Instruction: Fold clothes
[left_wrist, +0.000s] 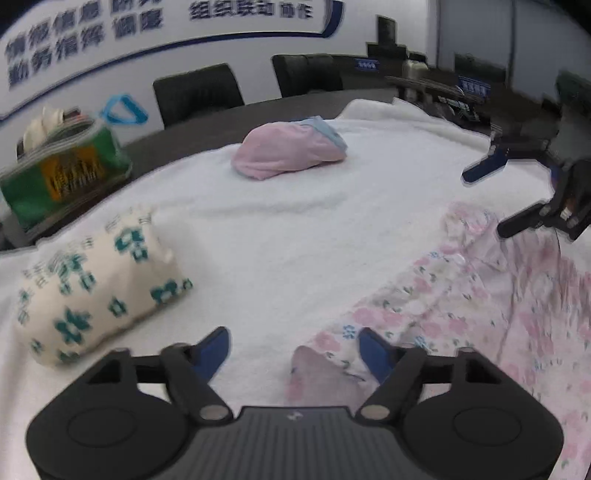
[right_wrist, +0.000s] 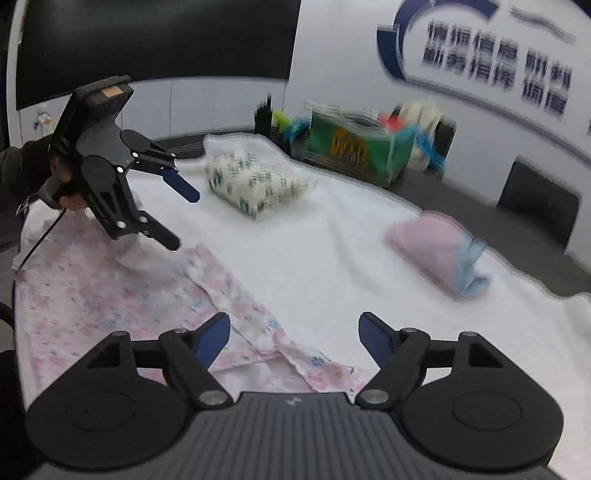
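Your left gripper (left_wrist: 294, 345) is spread wide and holds nothing, one finger apparently over the hem of the pink floral garment (right_wrist: 122, 291), though blur hides any contact. Your right gripper (right_wrist: 294, 332) gapes empty above that garment's near edge on the white blanket (right_wrist: 332, 251).

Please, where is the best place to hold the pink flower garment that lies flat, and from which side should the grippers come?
Probably its near hem. The floral garment lies spread on the white blanket, and its folded edge sits between the fingers of the open right gripper. Come low from the near side and pinch there. The open left gripper can take the corner before it likewise.
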